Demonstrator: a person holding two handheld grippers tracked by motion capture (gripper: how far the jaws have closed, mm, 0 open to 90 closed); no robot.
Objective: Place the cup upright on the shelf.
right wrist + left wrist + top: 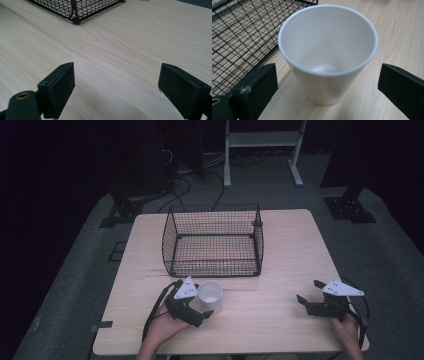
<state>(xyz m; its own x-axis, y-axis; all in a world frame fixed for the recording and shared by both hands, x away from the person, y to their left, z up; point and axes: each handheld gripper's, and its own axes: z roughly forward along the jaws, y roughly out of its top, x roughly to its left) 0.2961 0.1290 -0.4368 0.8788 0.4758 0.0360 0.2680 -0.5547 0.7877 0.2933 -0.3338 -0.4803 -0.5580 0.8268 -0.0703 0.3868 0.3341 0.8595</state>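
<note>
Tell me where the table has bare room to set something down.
Free: the wide strip between the white cup and the right gripper, and the right side of the table beside the wire basket. The basket itself is empty. Crowded: the near left, where the open left gripper brackets the cup just in front of the basket.

left gripper [199, 306]: fingers spread wide, low | right gripper [311, 296]: fingers spread wide, low
</note>
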